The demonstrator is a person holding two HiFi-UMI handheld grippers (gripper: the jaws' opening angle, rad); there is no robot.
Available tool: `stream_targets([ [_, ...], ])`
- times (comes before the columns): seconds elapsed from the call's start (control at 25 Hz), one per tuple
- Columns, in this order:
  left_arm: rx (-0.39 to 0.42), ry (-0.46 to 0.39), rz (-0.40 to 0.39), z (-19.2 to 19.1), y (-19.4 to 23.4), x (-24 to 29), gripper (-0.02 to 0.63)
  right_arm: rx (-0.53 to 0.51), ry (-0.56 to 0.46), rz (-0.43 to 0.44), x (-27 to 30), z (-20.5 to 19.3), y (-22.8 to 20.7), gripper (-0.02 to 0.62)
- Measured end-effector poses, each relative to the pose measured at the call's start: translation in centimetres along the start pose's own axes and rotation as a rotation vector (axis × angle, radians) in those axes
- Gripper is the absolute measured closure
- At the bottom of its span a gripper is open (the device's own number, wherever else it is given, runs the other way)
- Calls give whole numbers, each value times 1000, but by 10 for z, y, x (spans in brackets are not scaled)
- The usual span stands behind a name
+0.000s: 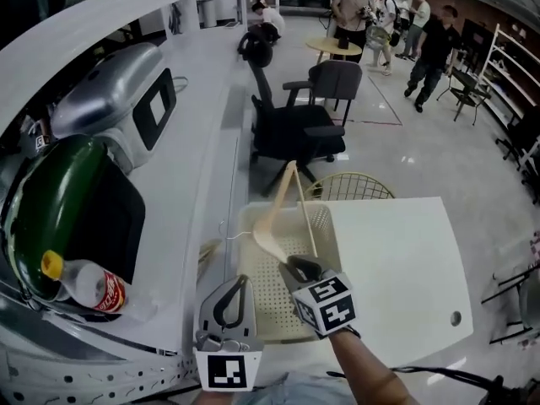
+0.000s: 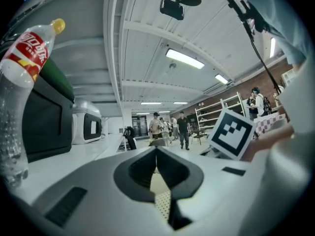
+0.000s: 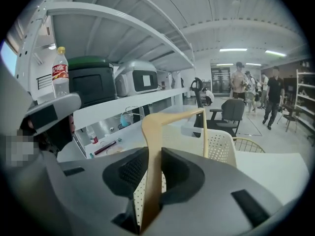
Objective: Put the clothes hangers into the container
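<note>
Right gripper [image 1: 299, 267] [image 3: 150, 173]: jaws part-open, clamped flat on one arm of the pale wooden triangular clothes hanger [image 1: 274, 205] [image 3: 150, 132], low down near that arm's end. No slack is visible between the pads and the wood.

Left gripper [image 1: 243, 281] [image 2: 156, 154]: jaws together, nothing between them. It sits near the basket's near-left corner.

Hanger position: raised over the cream perforated plastic basket [image 1: 270, 306] [image 3: 219, 144], which stands along the left edge of the white tabletop [image 1: 396, 260]. The free shoulder tip points up and away from the person, and the thin crossbar runs back down toward the gripper. I cannot tell whether the gripped end touches the basket floor.

Handling, judged:
- The hanger looks stiff and light, and the grip will not deform it.
- The wood looks smooth, and held this far from the middle the long free end can swing or pivot in the pads.
- A grip nearer the neck would balance better.
- The thin wire hook [image 1: 224, 229] seems to reach past the basket's left rim and could snag there as the hanger is laid flat.
</note>
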State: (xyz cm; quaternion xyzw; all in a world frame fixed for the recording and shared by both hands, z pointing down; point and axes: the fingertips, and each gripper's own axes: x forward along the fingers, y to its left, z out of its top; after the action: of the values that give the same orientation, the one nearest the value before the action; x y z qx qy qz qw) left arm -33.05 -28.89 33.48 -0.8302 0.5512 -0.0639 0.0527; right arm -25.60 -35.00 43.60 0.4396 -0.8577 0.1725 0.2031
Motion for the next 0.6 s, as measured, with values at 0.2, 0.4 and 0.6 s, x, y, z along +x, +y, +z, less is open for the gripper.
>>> stream_targets([
  [0.2, -11, 36, 15, -8, 6, 5, 594, 17, 34, 10, 20, -19, -3, 505],
  [0.4, -45, 67, 22, -21, 8, 11, 594, 8, 59, 25, 29, -32, -2, 505],
  [0.6, -61, 96, 31, -32, 11, 16, 594, 23, 78, 43, 35, -46, 1, 505],
])
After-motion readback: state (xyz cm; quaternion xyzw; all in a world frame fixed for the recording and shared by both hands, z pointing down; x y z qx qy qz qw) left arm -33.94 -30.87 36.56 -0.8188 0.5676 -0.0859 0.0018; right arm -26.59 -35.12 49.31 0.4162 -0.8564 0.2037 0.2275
